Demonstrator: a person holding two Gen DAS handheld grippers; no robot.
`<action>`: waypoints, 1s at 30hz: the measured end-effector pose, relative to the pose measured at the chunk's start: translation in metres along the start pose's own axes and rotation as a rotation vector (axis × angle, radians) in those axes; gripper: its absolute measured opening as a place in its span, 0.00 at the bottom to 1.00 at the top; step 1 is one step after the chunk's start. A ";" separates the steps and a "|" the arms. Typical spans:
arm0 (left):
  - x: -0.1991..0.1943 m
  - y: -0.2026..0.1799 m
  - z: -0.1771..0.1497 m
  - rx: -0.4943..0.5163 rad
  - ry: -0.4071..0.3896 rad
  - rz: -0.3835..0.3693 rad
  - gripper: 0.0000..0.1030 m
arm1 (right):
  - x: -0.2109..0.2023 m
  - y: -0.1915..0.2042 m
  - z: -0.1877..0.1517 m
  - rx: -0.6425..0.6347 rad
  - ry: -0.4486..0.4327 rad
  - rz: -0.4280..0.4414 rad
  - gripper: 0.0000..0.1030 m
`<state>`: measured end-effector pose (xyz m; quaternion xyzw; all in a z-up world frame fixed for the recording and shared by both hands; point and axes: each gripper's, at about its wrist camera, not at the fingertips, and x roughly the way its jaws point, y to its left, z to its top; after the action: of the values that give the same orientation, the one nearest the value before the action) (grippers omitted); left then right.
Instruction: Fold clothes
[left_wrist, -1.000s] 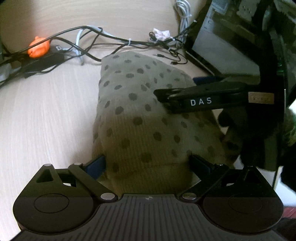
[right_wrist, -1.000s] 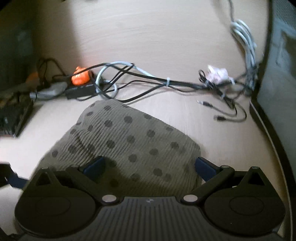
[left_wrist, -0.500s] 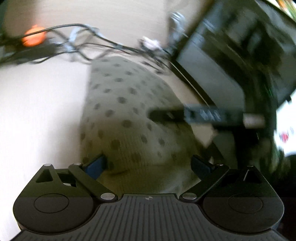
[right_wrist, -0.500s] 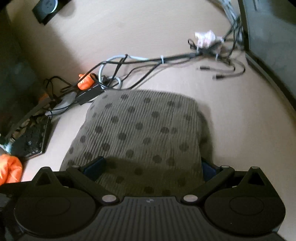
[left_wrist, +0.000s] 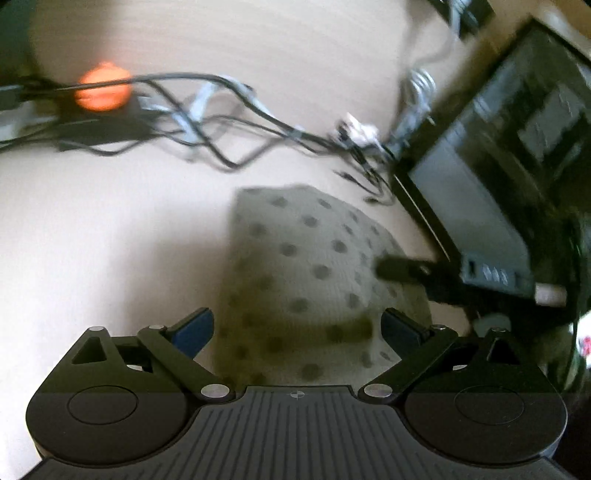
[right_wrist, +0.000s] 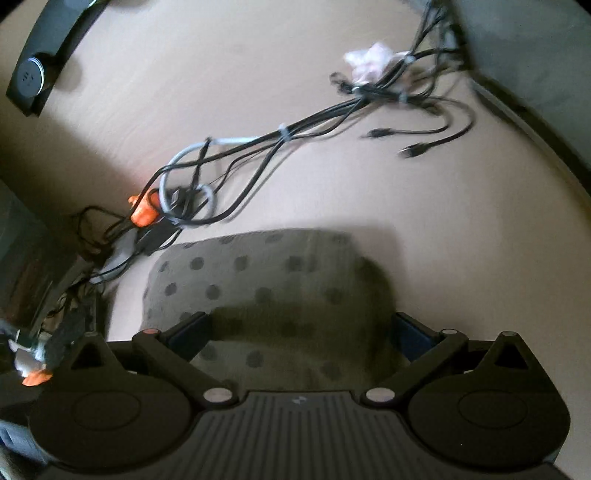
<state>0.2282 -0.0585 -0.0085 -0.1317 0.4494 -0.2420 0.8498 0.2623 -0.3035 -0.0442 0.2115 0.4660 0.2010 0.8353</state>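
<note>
Left wrist view shows your left gripper (left_wrist: 297, 328) above the near end of the folded garment (left_wrist: 314, 273), its jaws spread wide with nothing between the blue pads but air; the cloth lies beneath them, not pinched. Your right gripper (right_wrist: 301, 332) is likewise released, its jaws straddling the near part of the same garment (right_wrist: 266, 280) without closing on it. The garment sits as a compact, padded bundle toward the near middle of the tabletop (left_wrist: 110, 240), well clear of the cable tangle (right_wrist: 258, 155) that runs across the far side.

The fold looks essentially made, so the step now is probably to tidy and let go cleanly. Lift both grippers straight up rather than dragging sideways, since a soft stack like this will likely slide or open if a pad catches a layer. If an edge needs squaring, press flat from above with open jaws rather than nipping the top layer alone.

The fabric is a muted olive-brown with darker round dots and a fine ribbed weave visible in the right wrist view; it reads as thick and springy, with rounded corners instead of sharp creases. The tabletop is pale, smooth wood-grain laminate. A dark computer case (left_wrist: 498, 177) stands at the right edge, close to the bundle's far right corner.
</note>
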 end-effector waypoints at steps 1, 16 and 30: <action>0.005 -0.004 -0.002 0.012 0.006 -0.016 0.97 | 0.004 0.004 0.000 -0.015 0.015 0.031 1.00; -0.014 0.002 0.037 0.104 -0.188 0.126 0.97 | -0.007 0.040 0.044 -0.206 -0.275 -0.128 1.00; -0.047 -0.005 0.032 0.086 -0.256 0.073 0.97 | -0.021 0.047 -0.021 -0.405 -0.250 -0.239 1.00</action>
<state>0.2306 -0.0374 0.0441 -0.1086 0.3310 -0.2110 0.9133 0.2273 -0.2724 -0.0143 0.0070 0.3311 0.1623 0.9295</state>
